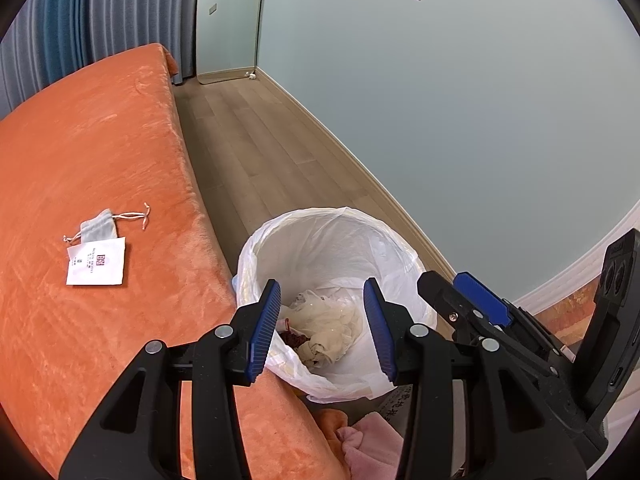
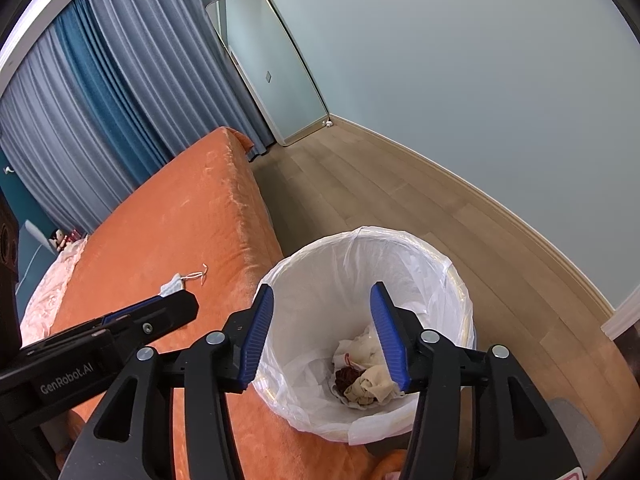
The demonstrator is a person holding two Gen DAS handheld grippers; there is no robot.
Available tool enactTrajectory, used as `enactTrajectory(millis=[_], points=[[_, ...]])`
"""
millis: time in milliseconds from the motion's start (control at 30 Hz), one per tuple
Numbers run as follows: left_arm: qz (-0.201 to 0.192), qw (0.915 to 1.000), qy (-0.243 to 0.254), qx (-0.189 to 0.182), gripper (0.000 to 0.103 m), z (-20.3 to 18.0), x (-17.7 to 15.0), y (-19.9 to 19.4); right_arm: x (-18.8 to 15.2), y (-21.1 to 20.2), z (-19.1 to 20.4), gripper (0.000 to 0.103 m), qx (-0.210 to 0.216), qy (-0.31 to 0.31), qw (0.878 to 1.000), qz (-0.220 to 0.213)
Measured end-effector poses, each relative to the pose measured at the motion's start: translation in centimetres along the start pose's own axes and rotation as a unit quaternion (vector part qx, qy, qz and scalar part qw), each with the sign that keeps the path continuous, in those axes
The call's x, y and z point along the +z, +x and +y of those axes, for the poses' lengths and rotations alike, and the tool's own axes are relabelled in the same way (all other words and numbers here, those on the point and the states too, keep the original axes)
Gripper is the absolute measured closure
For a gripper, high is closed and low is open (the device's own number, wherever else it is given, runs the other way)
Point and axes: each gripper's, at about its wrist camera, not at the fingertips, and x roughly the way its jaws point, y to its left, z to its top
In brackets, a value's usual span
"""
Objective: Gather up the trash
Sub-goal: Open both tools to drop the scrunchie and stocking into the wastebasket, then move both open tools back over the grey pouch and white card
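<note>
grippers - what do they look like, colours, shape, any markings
Both the left gripper and the right gripper have black plastic scissor-like linkages with silver round rivets and ribbed blue pads on flat fingers. White "GenRobot.AI" lettering marks the left gripper's body. No cables or sleeves show.

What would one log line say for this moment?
left gripper: jaws open, empty | right gripper: jaws open, empty | bin: trash inside | bed: pouch, card

The print on the white paper packet [image 1: 96, 261] is too small to read. Crumpled rubbish [image 2: 362, 376] at the bin's bottom (something dark red among pale wrappings) can't be identified. The pink cloth [image 1: 372, 444] is cut off by the frame's edge.
</note>
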Motion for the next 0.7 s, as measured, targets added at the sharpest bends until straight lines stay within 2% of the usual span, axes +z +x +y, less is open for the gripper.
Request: enactTrajectory(millis=[467,700], points=[[-0.009,0.9997,-0.022,0.010,0.062,2.8,-0.4,-1.5,-1.1,0.0,3.4,0.050,-0.023,-0.052,0.998,0.011],[-0.008,0.9983,-0.051,0.026,0.059,6.4,-1.2,-2.1,-1.8,0.8,6.1,0.050,-0.020,-0.080,0.996,0.023]])
